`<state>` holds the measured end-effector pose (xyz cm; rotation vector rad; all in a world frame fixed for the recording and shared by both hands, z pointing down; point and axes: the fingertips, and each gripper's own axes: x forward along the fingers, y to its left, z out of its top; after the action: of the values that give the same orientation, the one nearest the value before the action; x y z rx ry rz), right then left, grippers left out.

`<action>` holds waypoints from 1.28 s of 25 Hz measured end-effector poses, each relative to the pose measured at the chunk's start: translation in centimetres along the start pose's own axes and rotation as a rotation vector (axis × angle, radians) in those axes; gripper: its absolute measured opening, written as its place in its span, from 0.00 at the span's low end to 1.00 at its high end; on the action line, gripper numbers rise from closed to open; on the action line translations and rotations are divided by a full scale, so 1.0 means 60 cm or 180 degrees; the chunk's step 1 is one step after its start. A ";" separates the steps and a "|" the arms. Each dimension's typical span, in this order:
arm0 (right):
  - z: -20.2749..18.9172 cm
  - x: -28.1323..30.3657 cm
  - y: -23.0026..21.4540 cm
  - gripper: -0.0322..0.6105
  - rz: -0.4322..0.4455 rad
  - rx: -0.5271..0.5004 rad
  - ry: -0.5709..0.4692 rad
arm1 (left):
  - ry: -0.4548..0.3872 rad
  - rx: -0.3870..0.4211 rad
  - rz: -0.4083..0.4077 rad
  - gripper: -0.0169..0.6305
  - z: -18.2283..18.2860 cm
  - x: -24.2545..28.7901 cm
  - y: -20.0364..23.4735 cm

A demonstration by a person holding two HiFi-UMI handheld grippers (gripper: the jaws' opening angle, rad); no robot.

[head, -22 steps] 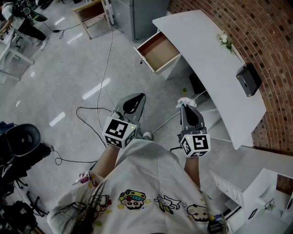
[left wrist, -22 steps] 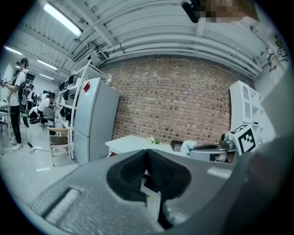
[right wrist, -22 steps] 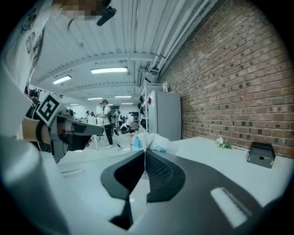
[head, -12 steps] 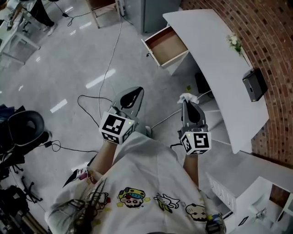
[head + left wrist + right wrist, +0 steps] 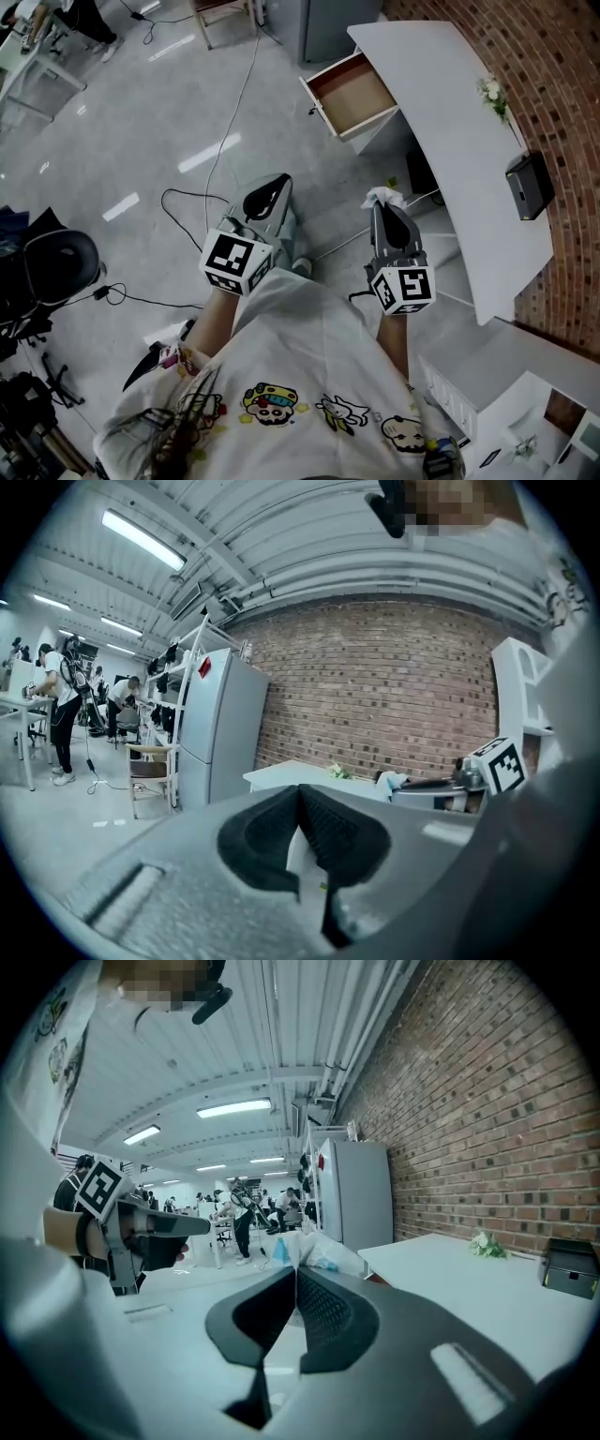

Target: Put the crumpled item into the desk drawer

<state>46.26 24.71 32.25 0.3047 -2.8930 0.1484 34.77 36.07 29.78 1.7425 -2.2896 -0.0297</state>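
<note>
The crumpled white item (image 5: 382, 198) sticks out of my right gripper (image 5: 380, 204), whose jaws are shut on it. In the right gripper view the crumpled item (image 5: 317, 1252) shows white with a bit of blue just past the closed tips of the right gripper (image 5: 296, 1271). The desk drawer (image 5: 354, 95) stands pulled open, its wooden inside bare, ahead of both grippers under the white desk (image 5: 450, 131). My left gripper (image 5: 266, 194) is held beside the right one, shut with nothing in it; its closed tips (image 5: 300, 790) point toward the desk.
On the desk are a small bunch of flowers (image 5: 494, 95) and a black box (image 5: 528, 186). Cables (image 5: 217, 155) trail over the grey floor. A grey cabinet (image 5: 323, 23) stands behind the drawer, a black office chair (image 5: 52, 267) at left, white shelving (image 5: 506, 394) at right.
The view has shifted so that the drawer and desk sit further right and nearer. Both grippers keep their pose, and the right one still holds the crumpled item.
</note>
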 end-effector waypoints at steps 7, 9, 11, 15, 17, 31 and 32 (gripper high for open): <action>0.027 0.123 -0.019 0.07 -0.0033 0.0001 0.0040 | -0.0033 -0.0032 -0.0003 0.03 0.031 0.071 0.112; 0.037 0.166 -0.023 0.07 -0.0038 -0.0006 0.0067 | -0.0034 -0.0040 -0.0013 0.03 0.045 0.094 0.150; 0.049 0.209 -0.024 0.07 -0.0049 -0.0006 0.0085 | -0.0030 -0.0043 -0.0027 0.03 0.059 0.117 0.190; 0.075 0.289 -0.023 0.07 -0.0058 0.0013 0.0075 | -0.0029 0.0026 -0.0046 0.03 0.090 0.159 0.268; 0.084 0.322 -0.022 0.07 -0.0072 0.0018 0.0072 | -0.0022 0.0036 -0.0057 0.03 0.099 0.175 0.300; 0.105 0.458 -0.038 0.07 -0.0291 0.0091 0.0144 | 0.0089 0.0038 -0.0144 0.03 0.110 0.226 0.433; 0.104 0.463 -0.042 0.07 -0.0306 0.0094 0.0161 | 0.0098 0.0021 -0.0145 0.03 0.109 0.230 0.438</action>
<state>19.03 16.13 32.95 0.4378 -2.8214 0.1799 5.14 29.36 30.77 1.7857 -2.2309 -0.0042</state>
